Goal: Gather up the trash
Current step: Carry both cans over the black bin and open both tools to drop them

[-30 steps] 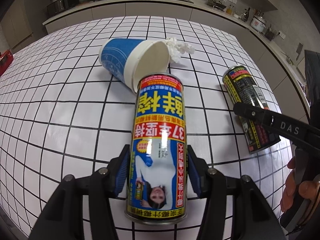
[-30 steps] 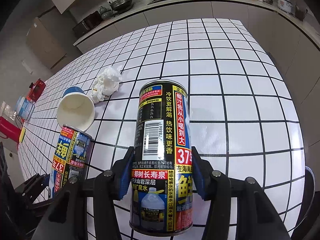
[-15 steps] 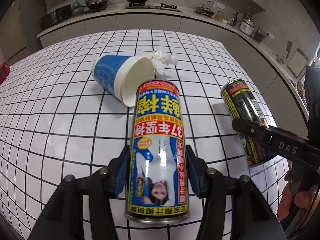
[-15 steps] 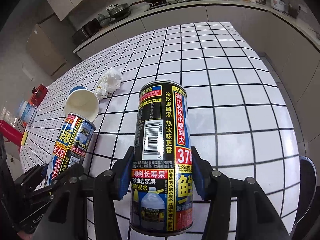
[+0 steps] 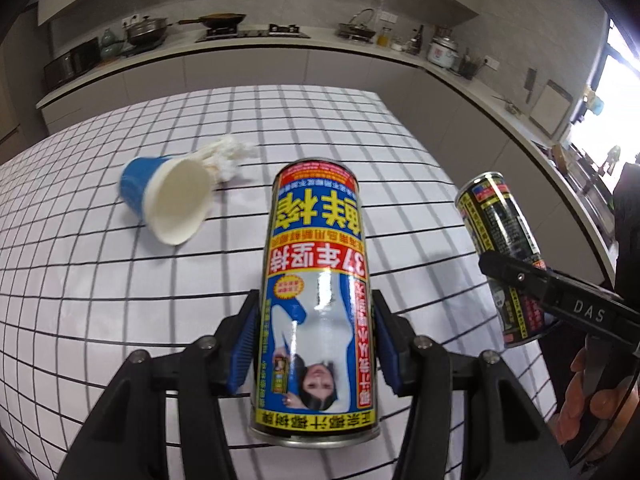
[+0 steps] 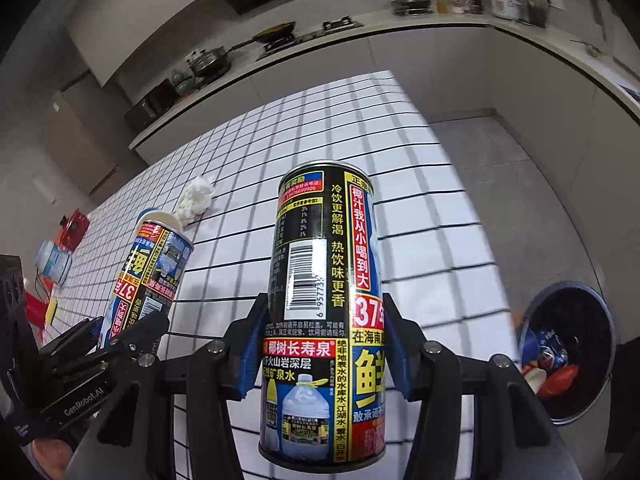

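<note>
On the far left of the checked table (image 5: 100, 280), a blue paper cup (image 5: 168, 196) lies on its side with a crumpled tissue (image 5: 230, 156) touching its far edge; both are still to be picked up, and the cup could roll if bumped. Nearer and further right, the left gripper (image 5: 316, 340) has its blue pads pressed against the sides of a blue and yellow can (image 5: 318, 300), held clear of the table. It grips low on the can, so a quick swing might tip or slip it. Right of that, the right gripper (image 6: 324, 344) clamps a black and yellow can (image 6: 324, 300) the same way. The two cans ride near each other and could knock together. On the floor at the far right, past the table edge, stands a trash bin (image 6: 600, 308) already holding rubbish; a release made too early would probably drop a can on the floor or bounce it off the rim.
</note>
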Demonstrator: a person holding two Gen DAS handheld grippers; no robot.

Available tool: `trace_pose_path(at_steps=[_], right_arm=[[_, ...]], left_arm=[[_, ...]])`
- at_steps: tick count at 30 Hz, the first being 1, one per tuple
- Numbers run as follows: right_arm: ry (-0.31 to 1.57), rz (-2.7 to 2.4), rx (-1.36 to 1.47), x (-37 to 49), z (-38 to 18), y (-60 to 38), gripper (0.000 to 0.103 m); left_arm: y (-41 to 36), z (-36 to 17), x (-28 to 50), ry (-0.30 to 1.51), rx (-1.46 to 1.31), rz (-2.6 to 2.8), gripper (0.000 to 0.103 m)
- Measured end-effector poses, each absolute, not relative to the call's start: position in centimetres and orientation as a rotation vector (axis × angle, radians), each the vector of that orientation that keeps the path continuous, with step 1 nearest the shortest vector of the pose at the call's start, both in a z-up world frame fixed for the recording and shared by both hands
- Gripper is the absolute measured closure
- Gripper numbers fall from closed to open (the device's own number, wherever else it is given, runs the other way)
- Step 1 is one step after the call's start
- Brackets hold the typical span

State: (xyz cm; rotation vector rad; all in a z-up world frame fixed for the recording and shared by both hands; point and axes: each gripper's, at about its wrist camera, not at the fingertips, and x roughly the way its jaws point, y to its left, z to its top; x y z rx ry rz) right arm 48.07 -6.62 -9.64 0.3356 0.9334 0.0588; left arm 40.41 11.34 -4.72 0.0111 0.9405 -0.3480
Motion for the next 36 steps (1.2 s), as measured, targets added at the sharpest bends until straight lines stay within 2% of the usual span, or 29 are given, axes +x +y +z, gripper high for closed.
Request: trace_pose_path(at_steps=[9, 16, 21, 25, 29, 32, 36], right_arm=[[0.874, -0.135, 0.420, 40.9, -9.7, -23.1, 0.048], [1.025, -0.193, 0.466, 37.3, -18.2, -36.0, 0.048], [1.126, -0.154, 0.499, 37.5, -24.1, -40.2, 0.048], [1.187, -0.127, 0.501, 38.3, -27.5, -42.0, 0.048], [1.201, -0.132, 0.490, 38.5, -28.8, -43.6, 0.033], [1.183, -0.133, 0.474, 38.3, -28.2, -44.3, 0.032], [1.115, -0.140, 0.506, 37.4, -25.7, -45.5, 0.032]], left_arm=[[-2.8, -3.2, 38.2, 0.949, 0.029, -0.539, 0.050], [-16.7, -5.9, 36.6, 1.059, 0.011, -0.614, 0.050], [-24.0, -11.0, 35.0, 1.154, 0.036, -0.578, 0.049], [-27.0, -16.1, 34.7, 1.233, 0.066, -0.519, 0.049], [-28.8, -20.1, 35.6, 1.308, 0.071, -0.474, 0.048], [-29.1, -20.9, 35.8, 1.338, 0.088, -0.452, 0.048], [-29.3, -17.7, 34.9, 1.262, 0.084, -0.454, 0.042]])
